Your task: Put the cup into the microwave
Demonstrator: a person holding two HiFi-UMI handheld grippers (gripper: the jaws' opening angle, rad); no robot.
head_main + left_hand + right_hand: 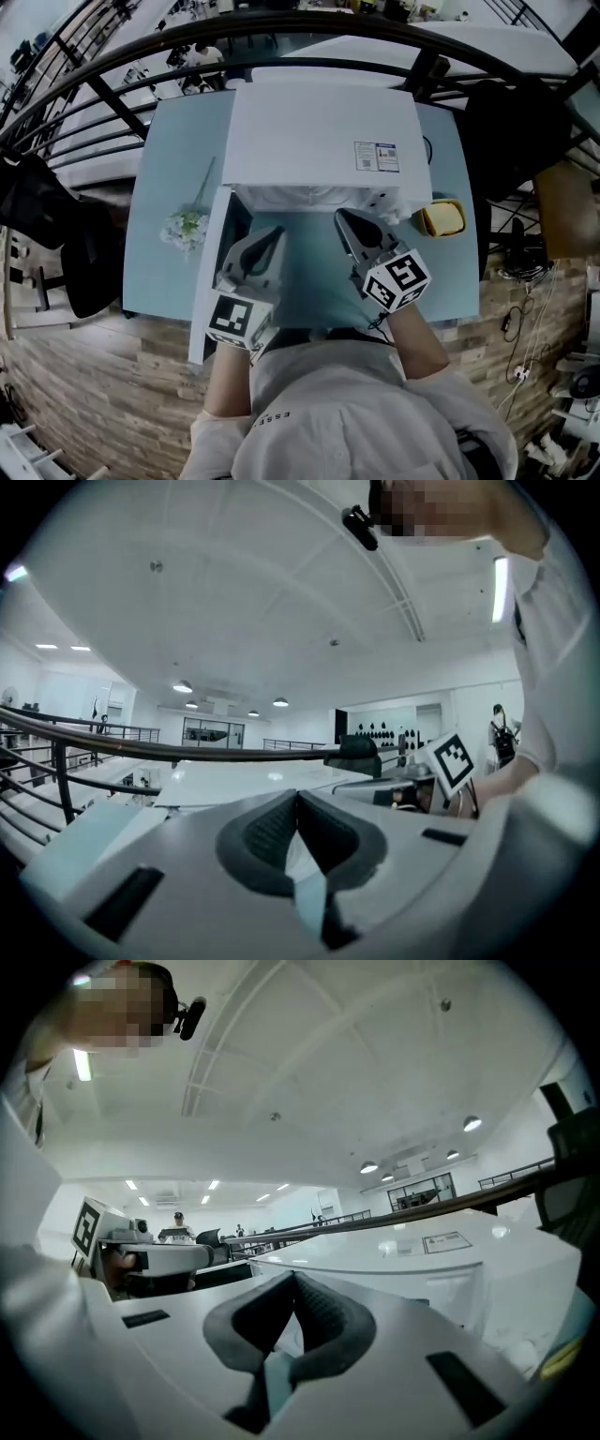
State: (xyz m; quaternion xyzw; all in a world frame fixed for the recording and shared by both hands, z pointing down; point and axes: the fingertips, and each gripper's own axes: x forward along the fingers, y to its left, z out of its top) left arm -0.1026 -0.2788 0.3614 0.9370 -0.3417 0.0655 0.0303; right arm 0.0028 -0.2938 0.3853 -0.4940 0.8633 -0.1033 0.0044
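Yellow and rounded, the small cup [442,218] stood near the pale blue tabletop's [150,253] right edge, just beside the white box-shaped microwave [319,131]. It sat to the right of both grippers and apart from them. The left gripper [275,234] and right gripper [343,218] hovered before the microwave's open front, each with its jaws pressed together on nothing.

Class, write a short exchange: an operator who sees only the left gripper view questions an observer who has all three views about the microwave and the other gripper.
Operator: Is the microwave's door open?
Observer: Yes. In the head view the microwave has its door swung open at its left side.
Operator: Is the right gripper holding anything?
Observer: No. The right gripper has its jaws together with nothing between them.
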